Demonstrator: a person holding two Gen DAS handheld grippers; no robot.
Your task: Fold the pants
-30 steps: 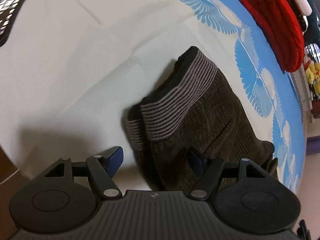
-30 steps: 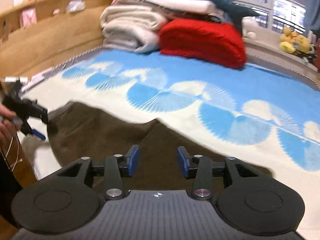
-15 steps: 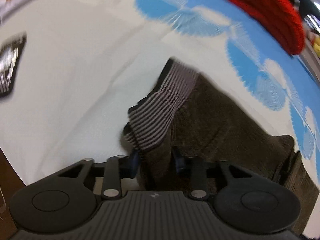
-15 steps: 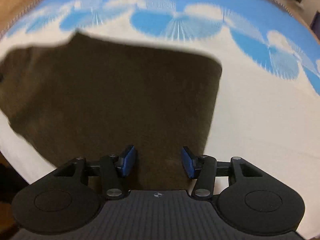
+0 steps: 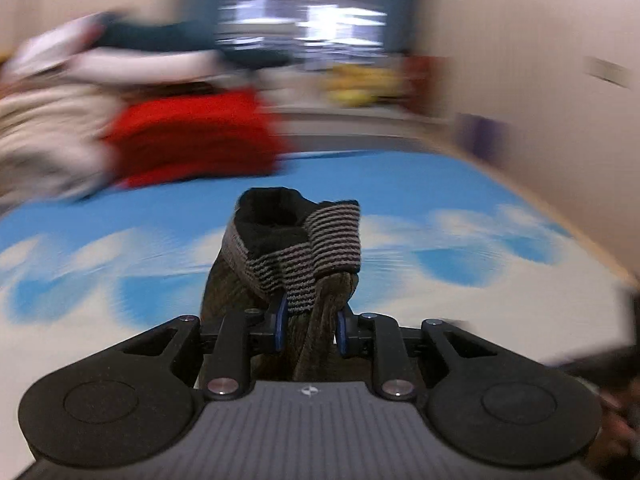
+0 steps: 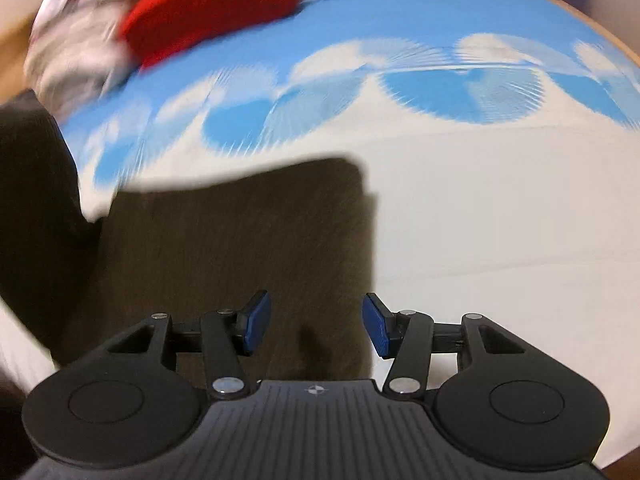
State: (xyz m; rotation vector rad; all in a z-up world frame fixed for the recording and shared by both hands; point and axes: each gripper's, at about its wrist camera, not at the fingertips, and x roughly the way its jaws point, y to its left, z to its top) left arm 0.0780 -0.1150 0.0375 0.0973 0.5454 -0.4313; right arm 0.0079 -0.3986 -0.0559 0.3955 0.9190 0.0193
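Note:
The dark brown corduroy pants [image 5: 224, 292] have a grey-and-black striped waistband [image 5: 324, 244]. In the left wrist view, my left gripper [image 5: 310, 324] is still closing on the waist. The cloth bunches between its blue pads, and the waistband stands up above the bed. In the right wrist view, the rest of the pants [image 6: 240, 248] lies flat on the sheet. One part rises at the left edge [image 6: 32, 168]. My right gripper [image 6: 316, 324] hangs open just above the flat cloth near its right edge, with nothing gripped.
The bed has a white sheet [image 6: 500, 220] with blue fan shapes. A red folded blanket [image 5: 192, 144] and a stack of pale bedding [image 5: 44, 128] lie at the far side. A window and a wall stand behind them, and the bed's wooden edge runs along the right.
My left gripper has shut on the waistband and swung it up off the sheet. My right gripper has dropped closer to the flat part of the pants and stayed open.

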